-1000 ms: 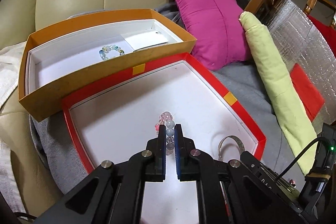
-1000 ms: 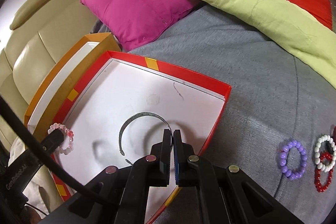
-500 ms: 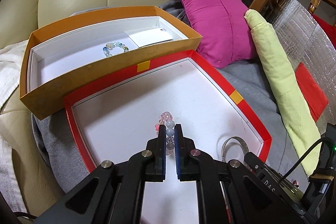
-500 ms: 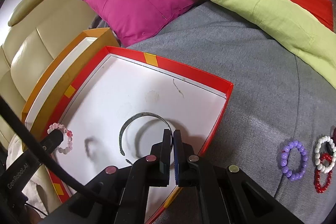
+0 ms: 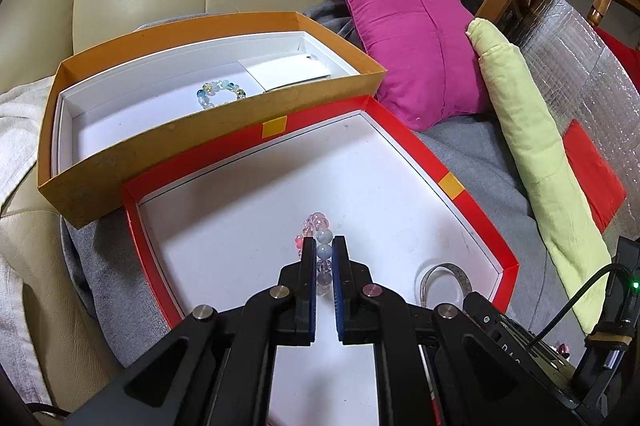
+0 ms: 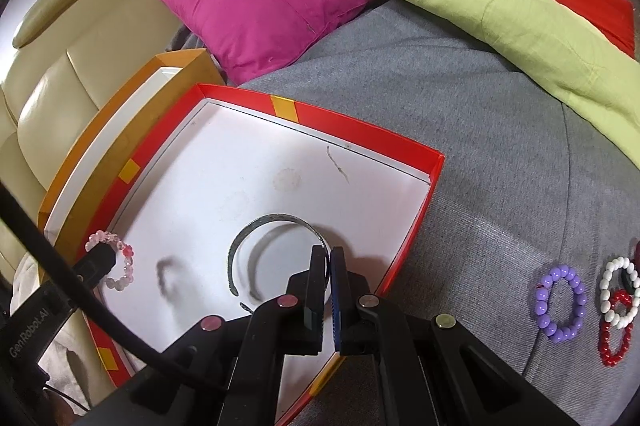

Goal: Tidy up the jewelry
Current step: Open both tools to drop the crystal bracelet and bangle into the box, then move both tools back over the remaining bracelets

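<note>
Left wrist: left gripper [image 5: 324,246] fingers pinch pink bead bracelet [image 5: 318,250] — light, floppy, beads slippery; grip across strand. Right gripper [image 6: 329,258] fingers clamp metal bangle [image 6: 276,222].

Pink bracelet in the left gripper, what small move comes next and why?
Probably carry the pink bracelet forward and left into the orange box. The left gripper grips it above the red tray, and a similar beaded bracelet already lies in that box.
</note>
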`<state>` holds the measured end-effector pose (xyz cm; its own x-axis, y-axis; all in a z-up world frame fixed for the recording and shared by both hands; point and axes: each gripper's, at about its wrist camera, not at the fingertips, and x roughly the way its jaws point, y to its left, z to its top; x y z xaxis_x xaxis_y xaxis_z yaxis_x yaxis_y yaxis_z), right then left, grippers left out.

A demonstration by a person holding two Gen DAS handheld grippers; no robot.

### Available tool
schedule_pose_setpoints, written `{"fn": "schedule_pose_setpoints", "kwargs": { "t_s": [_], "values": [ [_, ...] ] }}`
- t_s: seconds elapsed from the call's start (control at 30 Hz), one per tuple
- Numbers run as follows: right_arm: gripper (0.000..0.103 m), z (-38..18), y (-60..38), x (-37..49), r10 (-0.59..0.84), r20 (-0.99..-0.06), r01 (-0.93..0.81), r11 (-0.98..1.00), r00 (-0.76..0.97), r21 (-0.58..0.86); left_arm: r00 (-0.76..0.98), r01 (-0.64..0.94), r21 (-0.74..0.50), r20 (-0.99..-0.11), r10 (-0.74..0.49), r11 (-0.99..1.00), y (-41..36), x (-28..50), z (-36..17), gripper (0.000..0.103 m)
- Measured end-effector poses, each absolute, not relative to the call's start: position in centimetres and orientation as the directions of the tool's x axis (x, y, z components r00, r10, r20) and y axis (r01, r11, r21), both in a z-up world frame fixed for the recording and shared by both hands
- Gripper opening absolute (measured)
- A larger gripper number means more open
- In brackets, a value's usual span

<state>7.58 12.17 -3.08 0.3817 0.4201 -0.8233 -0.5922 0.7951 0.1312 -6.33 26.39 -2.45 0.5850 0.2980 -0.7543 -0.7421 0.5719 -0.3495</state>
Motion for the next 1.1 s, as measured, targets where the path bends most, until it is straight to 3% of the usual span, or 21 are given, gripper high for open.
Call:
{"fn": "schedule_pose_setpoints", "kwargs": {
  "t_s": [0.3, 0.43, 0.5, 0.63, 0.7, 0.73, 0.77, 1.1],
  "values": [
    [0.004, -3.3, 12.0, 8.1, 0.421, -0.828, -0.583, 0.799, 0.369, 0.147, 0.564, -0.759, -0.338, -0.768, 0.304, 0.556, 26.5, -6.2, -2.7, 0.010],
    [0.004, -2.7, 11.5, 8.3, 0.440, -0.817, -0.573, 0.801, 0.373, 0.170, 0.573, -0.770, -0.317, -0.725, 0.382, 0.553, 26.0, -6.9, -1.3, 0.045],
    [0.005, -1.9, 10.6, 8.2, 0.446, -0.801, -0.563, 0.809, 0.398, 0.171, 0.583, -0.776, -0.313, -0.687, 0.433, 0.548, 25.6, -7.5, -0.4, 0.054],
    [0.016, 0.1, 7.9, 8.0, 0.471, -0.767, -0.531, 0.822, 0.435, 0.203, 0.603, -0.766, -0.304, -0.645, 0.470, 0.566, 24.5, -7.5, 0.6, 0.058],
    [0.038, 0.9, 5.7, 7.7, 0.477, -0.752, -0.511, 0.831, 0.455, 0.218, 0.611, -0.755, -0.295, -0.641, 0.465, 0.586, 23.9, -7.1, 0.8, 0.058],
    [0.057, 1.1, 4.6, 7.4, 0.479, -0.744, -0.501, 0.836, 0.466, 0.225, 0.615, -0.749, -0.287, -0.636, 0.465, 0.597, 23.6, -6.9, 0.9, 0.058],
    [0.067, 1.4, 3.7, 7.1, 0.481, -0.736, -0.496, 0.838, 0.477, 0.227, 0.620, -0.744, -0.283, -0.631, 0.466, 0.606, 23.2, -6.8, 1.1, 0.058],
    [0.068, -1.9, -11.0, 4.0, 0.329, -0.780, -0.329, 0.929, 0.533, 0.167, 0.714, -0.539, -0.189, -0.620, 0.326, 0.821, 14.6, -3.1, 1.4, 0.066]
  ]
}}
